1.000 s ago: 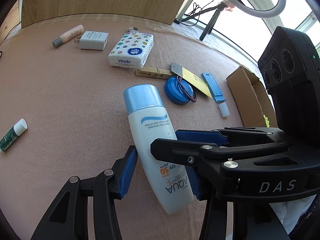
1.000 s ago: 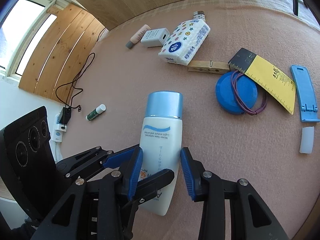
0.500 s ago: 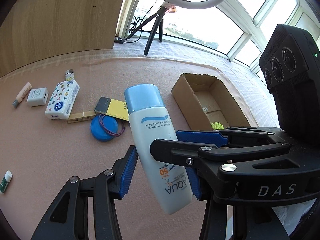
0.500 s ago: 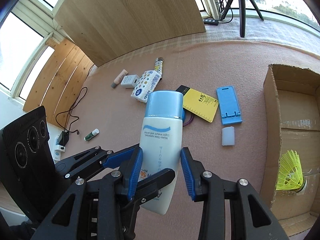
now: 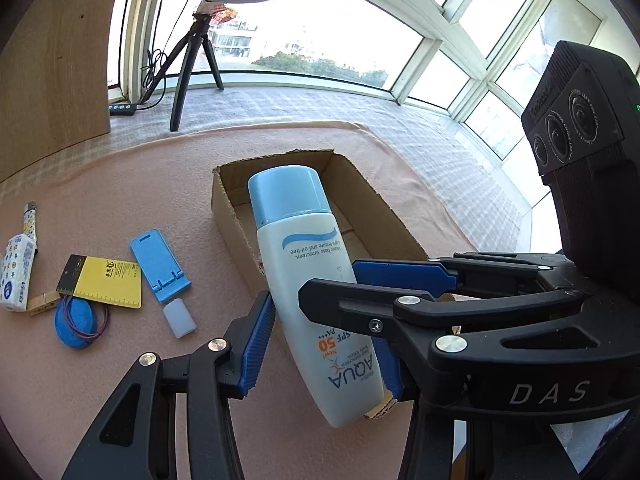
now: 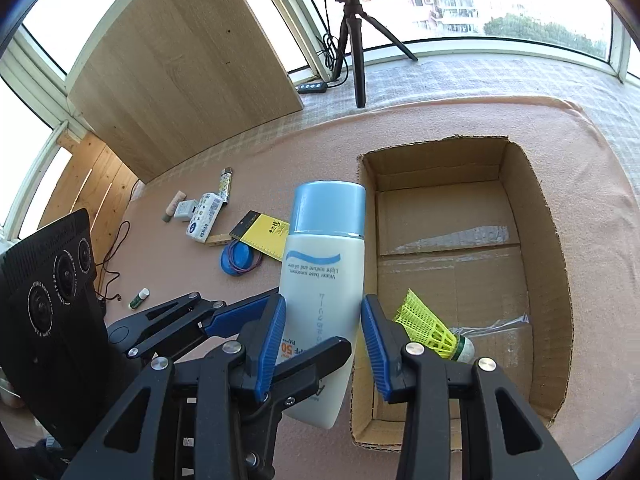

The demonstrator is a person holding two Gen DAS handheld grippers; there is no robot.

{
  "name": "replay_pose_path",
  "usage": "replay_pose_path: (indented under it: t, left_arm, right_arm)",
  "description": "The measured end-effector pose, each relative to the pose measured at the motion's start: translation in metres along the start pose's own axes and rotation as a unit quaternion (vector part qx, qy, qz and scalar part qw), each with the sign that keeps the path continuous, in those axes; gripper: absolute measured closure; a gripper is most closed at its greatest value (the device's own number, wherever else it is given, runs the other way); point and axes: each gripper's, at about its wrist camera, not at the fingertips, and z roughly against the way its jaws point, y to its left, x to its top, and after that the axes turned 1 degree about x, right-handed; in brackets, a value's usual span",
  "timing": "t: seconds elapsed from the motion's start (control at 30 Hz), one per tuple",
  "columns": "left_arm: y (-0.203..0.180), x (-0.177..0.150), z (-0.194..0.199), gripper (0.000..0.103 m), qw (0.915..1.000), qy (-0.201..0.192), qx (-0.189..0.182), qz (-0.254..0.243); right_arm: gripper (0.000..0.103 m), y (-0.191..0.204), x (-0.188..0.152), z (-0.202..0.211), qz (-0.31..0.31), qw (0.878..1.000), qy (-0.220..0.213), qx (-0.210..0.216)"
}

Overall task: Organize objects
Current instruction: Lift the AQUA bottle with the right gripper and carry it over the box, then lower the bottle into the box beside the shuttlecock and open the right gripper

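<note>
While both hand-held grippers clamp the same sunscreen bottle (image 5: 308, 276), we see it raised off the table (image 6: 280, 152), its blue cap pointing toward the cardboard box (image 6: 556, 280). Our left hand-held gripper (image 5: 324, 336) presses its blue pads on the lower body of the bottle, near the orange print, at the centre of the left wrist frame. Our right hand-held gripper (image 6: 322, 344) squeezes the bottle's narrower sides in the lower middle of the right wrist frame.

Right of the bottle in that frame, the box sits open on the pink cloth, with a yellow shuttlecock (image 6: 430, 330) lying in its near corner. At left centre lie a yellow card (image 6: 266, 236), a blue round lid (image 6: 236, 262), a tissue pack (image 6: 204, 222) and a wooden clothespin (image 6: 218, 239). In the left wrist frame, a blue phone stand (image 5: 158, 266) lies left of the box.
</note>
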Motion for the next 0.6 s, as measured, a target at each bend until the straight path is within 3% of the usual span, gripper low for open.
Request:
replay_pose_path:
  t: [0.3, 0.6]
  left_arm:
    - [-0.05, 0.01, -0.044, 0.053, 0.9992, 0.017, -0.021, -0.029]
    - [-0.07, 0.016, -0.068, 0.053, 0.9985, 0.025, -0.029, -0.039]
  right_arm:
    - [0.066, -0.053, -0.005, 0.021, -0.024, 0.999, -0.009, -0.027]
    - [0.066, -0.083, -0.011, 0.029, -0.04, 0.998, -0.011, -0.04]
